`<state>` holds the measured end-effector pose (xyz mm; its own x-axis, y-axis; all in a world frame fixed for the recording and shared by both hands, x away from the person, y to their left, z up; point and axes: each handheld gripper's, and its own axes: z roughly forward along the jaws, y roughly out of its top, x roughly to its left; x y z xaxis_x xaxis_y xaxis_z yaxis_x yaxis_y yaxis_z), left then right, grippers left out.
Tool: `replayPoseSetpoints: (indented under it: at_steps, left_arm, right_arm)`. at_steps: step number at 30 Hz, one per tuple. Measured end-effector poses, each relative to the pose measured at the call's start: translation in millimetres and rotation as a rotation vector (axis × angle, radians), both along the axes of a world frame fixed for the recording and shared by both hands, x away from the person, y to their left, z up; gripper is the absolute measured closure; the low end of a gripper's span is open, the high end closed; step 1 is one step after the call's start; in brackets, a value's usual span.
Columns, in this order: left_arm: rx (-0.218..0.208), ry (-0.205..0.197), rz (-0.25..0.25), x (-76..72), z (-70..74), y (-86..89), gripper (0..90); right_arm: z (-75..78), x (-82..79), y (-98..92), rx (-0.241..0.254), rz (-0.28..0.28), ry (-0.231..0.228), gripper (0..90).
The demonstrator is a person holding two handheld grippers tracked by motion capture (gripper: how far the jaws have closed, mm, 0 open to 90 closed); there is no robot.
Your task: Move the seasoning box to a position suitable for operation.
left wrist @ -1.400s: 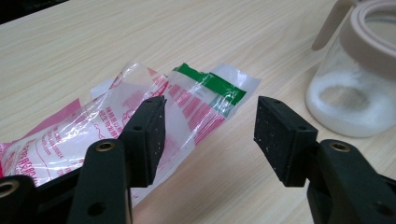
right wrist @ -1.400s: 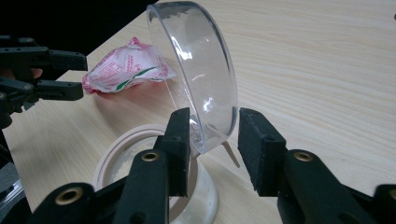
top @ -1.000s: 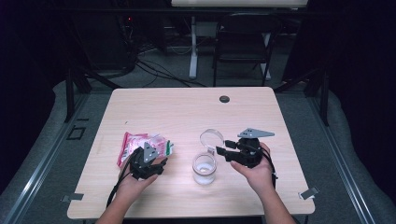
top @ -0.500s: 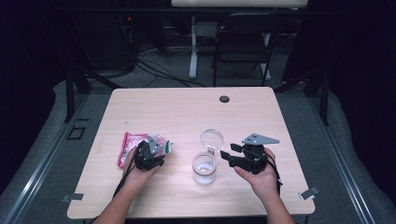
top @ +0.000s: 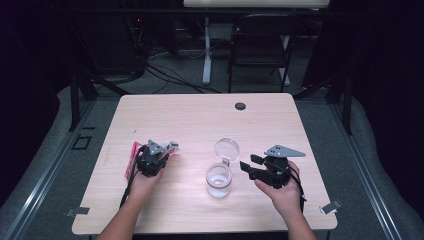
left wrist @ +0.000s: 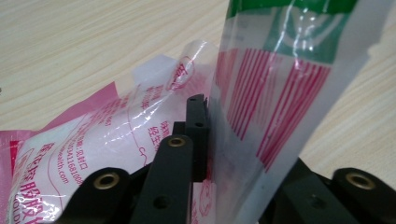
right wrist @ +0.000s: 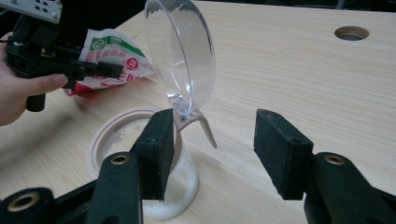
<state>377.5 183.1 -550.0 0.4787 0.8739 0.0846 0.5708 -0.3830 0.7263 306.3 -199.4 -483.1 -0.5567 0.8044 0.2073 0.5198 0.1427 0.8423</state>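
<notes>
My left gripper (top: pixel 159 151) has just closed on the printed plastic packet (left wrist: pixel 275 93); the open-lidded jar (top: pixel 219 180) stands to its right, just before my open right gripper (right wrist: pixel 210 154).

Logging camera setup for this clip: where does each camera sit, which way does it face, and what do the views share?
High view: above the person's side, facing forward and down on the table; both forearms, left hand-held gripper, right hand-held gripper.
Left gripper view: rides the left hand-held gripper, looking along its jaws, shut on the plastic packet.
Right gripper view: rides the right hand-held gripper, jaws open, facing the clear jar with its raised lid; a hand shows far left.
Shared: packet and jar appear in the high and right gripper views.
</notes>
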Motion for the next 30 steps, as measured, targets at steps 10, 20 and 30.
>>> replayPoseSetpoints:
  at_steps: [10, 20, 30]
  left_arm:
    - [-0.094, -0.007, 0.038, 0.3, 15.6, 22.0, 90.0]
    - [-0.124, -0.101, 0.107, -11.9, 51.9, 58.0, 90.0]
    - [-0.155, -0.127, 0.158, -9.5, 70.3, 80.7, 90.0]
  right_arm:
    - [-0.1, 0.0, -2.6, 0.008, -0.001, 0.0, 48.3]
    - [-0.7, 0.5, -3.2, 0.013, -0.003, 0.001, 48.6]
    - [0.0, 0.9, -2.6, 0.015, 0.001, 0.001, 48.8]
